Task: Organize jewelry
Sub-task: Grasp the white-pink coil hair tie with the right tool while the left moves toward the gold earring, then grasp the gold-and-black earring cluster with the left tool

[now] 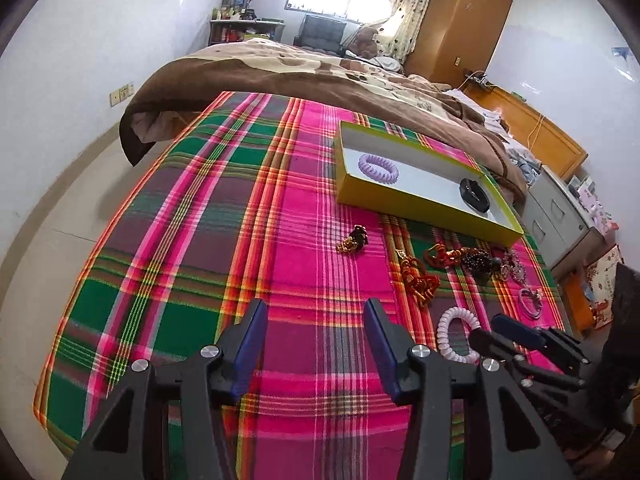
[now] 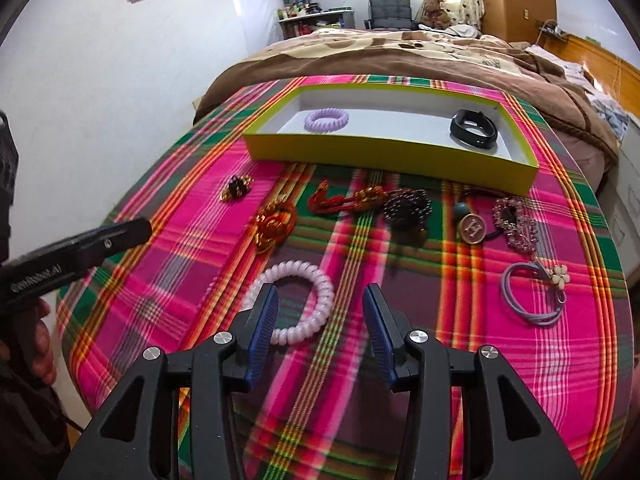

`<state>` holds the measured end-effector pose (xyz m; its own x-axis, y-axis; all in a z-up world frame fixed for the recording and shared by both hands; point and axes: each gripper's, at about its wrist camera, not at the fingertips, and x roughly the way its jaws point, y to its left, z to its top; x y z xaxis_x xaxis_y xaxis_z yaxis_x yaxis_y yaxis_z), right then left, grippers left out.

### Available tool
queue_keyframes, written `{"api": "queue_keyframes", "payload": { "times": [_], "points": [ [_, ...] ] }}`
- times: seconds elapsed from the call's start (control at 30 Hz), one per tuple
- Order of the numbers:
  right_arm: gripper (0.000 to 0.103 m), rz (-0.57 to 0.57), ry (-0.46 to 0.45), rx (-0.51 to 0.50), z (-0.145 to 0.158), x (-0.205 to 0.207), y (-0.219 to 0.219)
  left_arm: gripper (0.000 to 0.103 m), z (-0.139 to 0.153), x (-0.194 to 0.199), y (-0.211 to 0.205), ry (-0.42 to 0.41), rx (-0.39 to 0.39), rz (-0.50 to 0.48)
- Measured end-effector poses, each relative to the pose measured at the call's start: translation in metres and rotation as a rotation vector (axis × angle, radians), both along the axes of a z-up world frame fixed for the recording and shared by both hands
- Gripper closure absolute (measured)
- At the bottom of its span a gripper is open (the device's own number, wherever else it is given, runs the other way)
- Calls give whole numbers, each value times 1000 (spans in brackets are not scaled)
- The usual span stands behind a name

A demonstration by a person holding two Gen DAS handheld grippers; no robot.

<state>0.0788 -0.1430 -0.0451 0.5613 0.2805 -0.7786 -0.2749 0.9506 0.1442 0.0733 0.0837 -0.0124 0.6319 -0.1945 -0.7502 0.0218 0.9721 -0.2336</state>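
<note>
The pale pink coil band [image 2: 290, 302] lies on the plaid bed sheet [image 2: 460, 360], and the right tongs [image 2: 318, 334] hang wide open and empty over its 4 o'clock side. It looks light, springy and a little slippery (I judge), so pinching across one strand of the ring seems best. The left tongs [image 1: 316, 344] are open and empty too, and the yellow box [image 2: 384, 152] waits at 12 o'clock.
</note>
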Motion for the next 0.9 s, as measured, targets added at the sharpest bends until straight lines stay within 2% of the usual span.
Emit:
{"api": "queue_keyframes", "payload": {
  "times": [0.17, 0.23, 0.27, 0.43, 0.6, 0.9],
  "points": [
    [60, -8, 2, -22, -5, -3, 6, 53, -1, -2, -1, 3, -3, -9],
    [70, -14, 1, -40, -5, -3, 6, 53, -2, -3, -2, 6, -1, -12],
    [79, -15, 2, -45, -5, -3, 6, 53, -3, -3, -2, 8, -1, -13],
    [92, 0, -4, -92, -5, -2, 4, 53, -4, -3, -5, 16, -1, -20],
    [93, -14, -2, -112, -5, 3, -6, 53, -6, -1, -10, 25, 4, -30],
    [94, -94, -32, -78, 3, 7, -38, 53, -10, 11, -17, 26, 26, -47]
  ]
}}
